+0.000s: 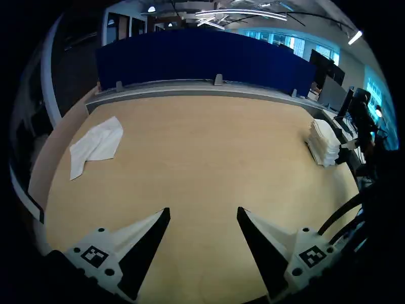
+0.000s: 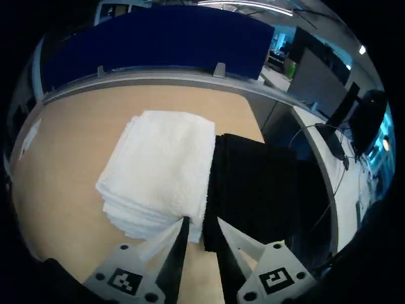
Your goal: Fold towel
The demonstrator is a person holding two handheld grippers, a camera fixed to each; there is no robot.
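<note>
A loose, crumpled white towel (image 1: 96, 144) lies on the wooden table (image 1: 202, 152) at the far left. My left gripper (image 1: 203, 210) hovers open over bare tabletop, well short of the towel and holding nothing. In the right gripper view a stack of folded white towels (image 2: 162, 167) sits beside a stack of black towels (image 2: 253, 187). My right gripper (image 2: 201, 221) is at the near edge where the two stacks meet. Its jaws stand a narrow gap apart, and I see nothing pinched between them. The white stack (image 1: 324, 142) also appears at the table's far right in the left gripper view.
A blue partition (image 1: 202, 58) on a grey rail runs along the table's back edge. Right of the table are monitors (image 1: 334, 93), cables and a dark chair (image 2: 372, 121). The table's right edge (image 2: 263, 137) runs just behind the black stack.
</note>
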